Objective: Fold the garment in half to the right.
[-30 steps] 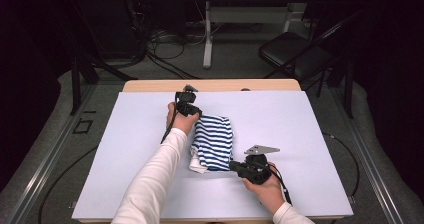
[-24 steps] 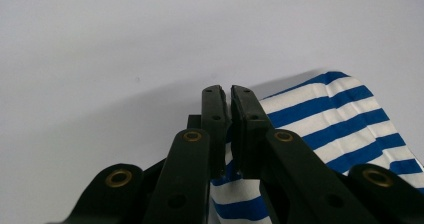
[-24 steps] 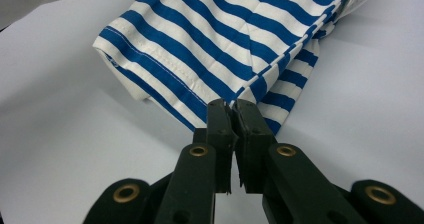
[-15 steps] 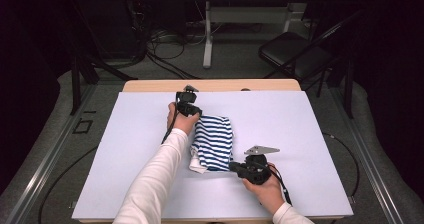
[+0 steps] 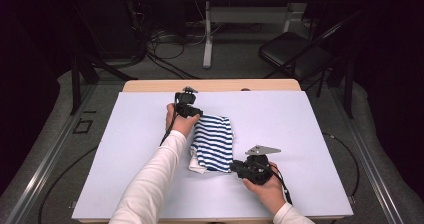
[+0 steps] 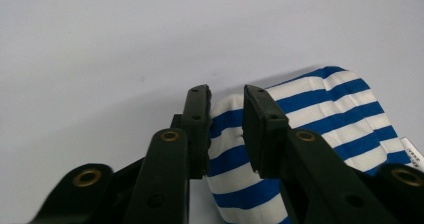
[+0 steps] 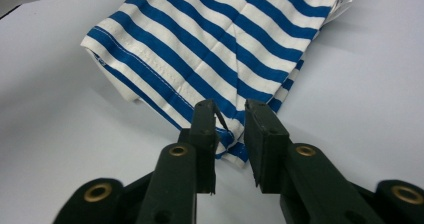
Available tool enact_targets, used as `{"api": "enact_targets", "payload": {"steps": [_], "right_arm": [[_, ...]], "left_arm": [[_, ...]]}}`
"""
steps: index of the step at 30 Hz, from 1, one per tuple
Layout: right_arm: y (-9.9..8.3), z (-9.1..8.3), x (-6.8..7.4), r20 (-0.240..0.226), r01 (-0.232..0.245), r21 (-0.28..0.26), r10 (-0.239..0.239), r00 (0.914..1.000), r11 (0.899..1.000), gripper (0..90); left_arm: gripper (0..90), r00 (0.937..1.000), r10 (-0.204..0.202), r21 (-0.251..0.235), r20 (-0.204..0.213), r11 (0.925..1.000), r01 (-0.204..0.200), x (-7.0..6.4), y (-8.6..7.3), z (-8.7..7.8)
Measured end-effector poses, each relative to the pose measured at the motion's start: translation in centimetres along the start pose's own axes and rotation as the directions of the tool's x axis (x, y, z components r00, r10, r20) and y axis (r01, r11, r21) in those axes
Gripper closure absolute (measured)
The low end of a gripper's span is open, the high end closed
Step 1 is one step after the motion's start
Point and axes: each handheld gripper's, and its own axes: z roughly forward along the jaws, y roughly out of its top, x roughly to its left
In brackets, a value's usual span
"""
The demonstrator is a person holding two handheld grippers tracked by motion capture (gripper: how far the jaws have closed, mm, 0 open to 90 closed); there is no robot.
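Held against the pictures from a second and half a second back, next to nothing has shifted: the left gripper (image 5: pixel 192 111) remains at the upper left corner of the striped cloth (image 5: pixel 214 143) and the right gripper (image 5: pixel 239 167) at its lower right corner, both in the middle of the high view, and the cloth keeps the same outline. In the left gripper view the jaws stand a little apart with a raised fold of the cloth (image 6: pixel 320 114) between them, the fabric bulging up in the gap, so they pinch it loosely. In the right gripper view the jaws are likewise slightly parted around the cloth's (image 7: pixel 220 39) near corner, gripping its edge. The cloth is folded into a compact, roughly oblong pad of blue and white stripes, with a stitched hem along one side and a small white label at one edge, lying flat on the pale table (image 5: pixel 310 134) just left of centre
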Motion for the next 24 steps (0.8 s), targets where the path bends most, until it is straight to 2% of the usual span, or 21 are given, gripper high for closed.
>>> {"api": "enact_targets", "payload": {"steps": [8,11,13,15,16,18,20,22,24], "right_arm": [[0.2,-0.4,0.3,0.039,0.033,-0.033,-0.032,0.9987,0.999,63.7],[0.3,-0.6,0.3,0.056,0.04,-0.05,-0.037,0.9978,0.998,56.1],[0.4,-0.8,0.3,0.067,0.053,-0.067,-0.048,0.9966,0.996,49.6],[0.5,-1.0,0.3,0.074,0.06,-0.078,-0.055,0.9958,0.995,44.4],[0.6,-1.1,0.3,0.076,0.065,-0.081,-0.059,0.9953,0.995,41.5],[0.7,-1.2,0.3,0.078,0.069,-0.091,-0.062,0.995,0.993,32.1],[0.8,-1.4,0.4,0.083,0.073,-0.098,-0.065,0.9944,0.992,27.6],[0.9,-1.4,0.5,0.081,0.079,-0.114,-0.07,0.9943,0.99,24.4],[0.9,-1.5,0.6,0.08,0.077,-0.114,-0.068,0.9945,0.991,23.0]], "left_arm": [[54.4,0.9991,0.039,-0.047,0.016,0.9981,-0.038,-0.4,-0.2,-1.1],[48.5,0.9974,0.069,-0.076,0.02,0.9948,-0.067,-0.7,-0.6,-1.7],[47.8,0.9952,0.093,-0.091,0.03,0.9918,-0.089,-0.8,-0.9,-2.1],[47.1,0.9951,0.087,-0.097,0.045,0.9919,-0.083,-0.8,-1.2,-2.6],[47.3,0.9921,0.097,-0.11,0.079,0.99,-0.088,-0.7,-1.4,-2.8],[43.7,0.9923,0.096,-0.121,0.078,0.9889,-0.086,-0.7,-2.0,-3.3],[43.2,0.9907,0.1,-0.134,0.093,0.9872,-0.087,-0.5,-2.6,-3.8],[36.0,0.9868,0.112,-0.142,0.117,0.9854,-0.095,-0.2,-3.4,-4.2],[30.3,0.9864,0.114,-0.147,0.118,0.9844,-0.096,0.1,-4.1,-4.5]]}}
